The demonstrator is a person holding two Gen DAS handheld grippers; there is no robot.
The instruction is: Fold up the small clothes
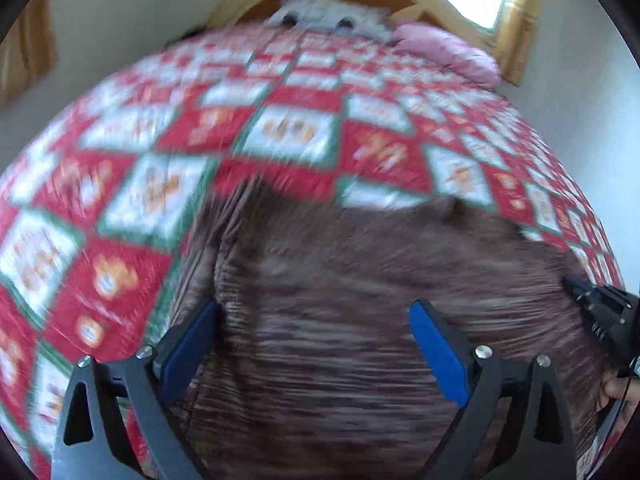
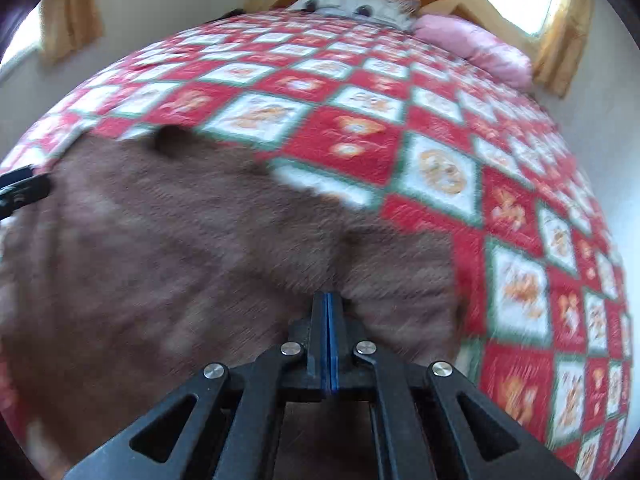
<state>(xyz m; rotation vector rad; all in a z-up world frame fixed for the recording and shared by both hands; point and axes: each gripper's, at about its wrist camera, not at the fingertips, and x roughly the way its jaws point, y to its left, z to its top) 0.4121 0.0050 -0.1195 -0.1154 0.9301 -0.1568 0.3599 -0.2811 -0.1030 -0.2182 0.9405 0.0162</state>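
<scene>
Left wrist view: two blue-padded fingers of the left claw (image 1: 314, 344) stand spread wide apart, nothing between them, hovering over a brown ribbed garment (image 1: 340, 300). That garment lies spread across the near part of a bed, on a red, white and green patchwork quilt (image 1: 280, 128). At the right edge, the right claw (image 1: 596, 304) reaches onto the garment's right side, with part of a hand (image 1: 618, 390) below it. Motion blur smears the cloth's edges.

Right wrist view: the right claw (image 2: 328, 300) has its blue pads pressed together, seemingly pinching a bunched ridge of the brown garment (image 2: 180, 240). At the far left edge, the left claw's tip (image 2: 24, 190) shows.

I judge a fold is just starting: one side is gripped, and the left claw next needs an edge to pinch. A pink pillow (image 2: 480, 48) lies far right. No readable writing or labels anywhere.
</scene>
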